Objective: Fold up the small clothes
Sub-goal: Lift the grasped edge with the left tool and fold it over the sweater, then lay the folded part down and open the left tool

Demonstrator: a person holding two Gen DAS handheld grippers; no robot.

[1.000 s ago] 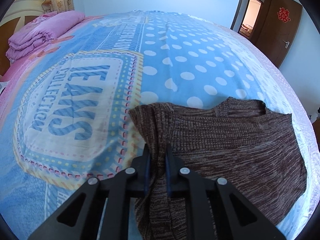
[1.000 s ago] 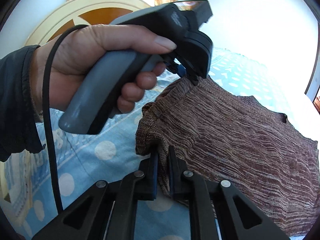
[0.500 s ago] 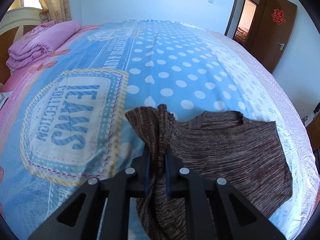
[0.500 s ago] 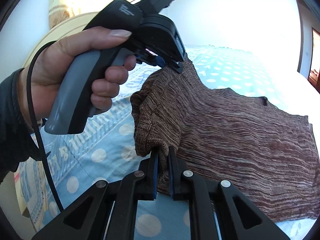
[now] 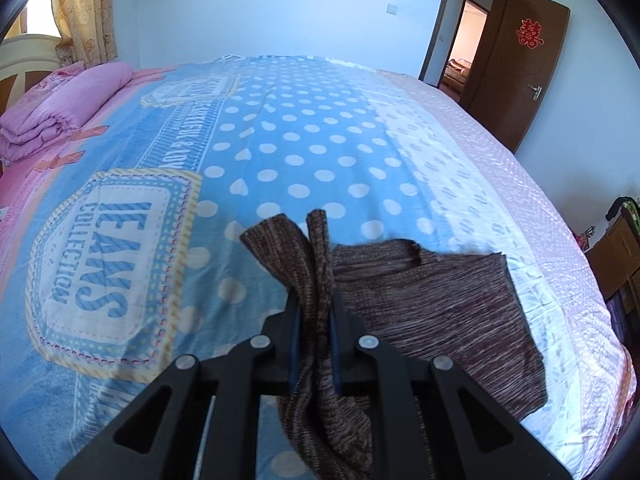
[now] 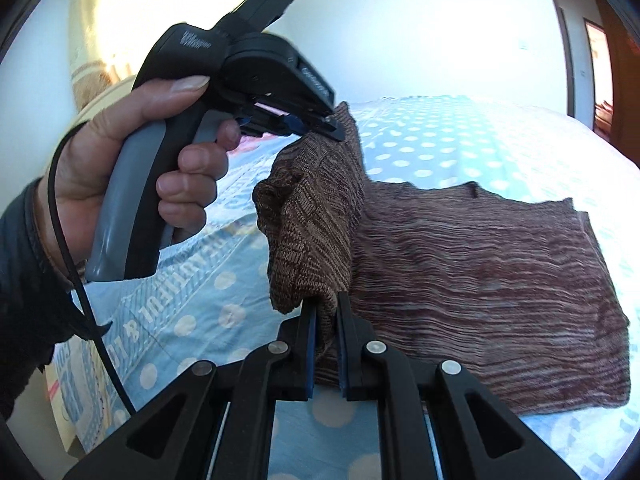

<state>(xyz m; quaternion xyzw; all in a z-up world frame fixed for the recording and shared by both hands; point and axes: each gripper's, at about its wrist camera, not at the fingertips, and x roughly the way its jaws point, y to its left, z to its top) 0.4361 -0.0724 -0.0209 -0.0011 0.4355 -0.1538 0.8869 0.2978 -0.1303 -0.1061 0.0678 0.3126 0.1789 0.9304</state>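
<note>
A brown knitted sweater [image 5: 432, 304] lies on the bed, its left side lifted off the sheet. My left gripper [image 5: 314, 312] is shut on a bunched fold of the sweater's left edge. My right gripper [image 6: 326, 320] is shut on the same lifted edge nearer the hem, seen as a hanging flap of sweater [image 6: 312, 220]. The left gripper [image 6: 320, 128] also shows in the right wrist view, held by a hand, pinching the top of that flap above the bed. The rest of the sweater [image 6: 500, 280] lies flat to the right.
The bed has a blue polka-dot sheet [image 5: 304, 128] with a "JEANS COLLECTION" print [image 5: 108, 264]. A folded pink quilt [image 5: 56, 116] lies at the far left. A brown door [image 5: 520, 64] stands open at the far right. Furniture [image 5: 616, 256] stands beside the bed's right edge.
Both grippers have risen, lifting the sweater's left edge higher off the bed. The lifted flap hangs taller and the flat part looks smaller and farther.
</note>
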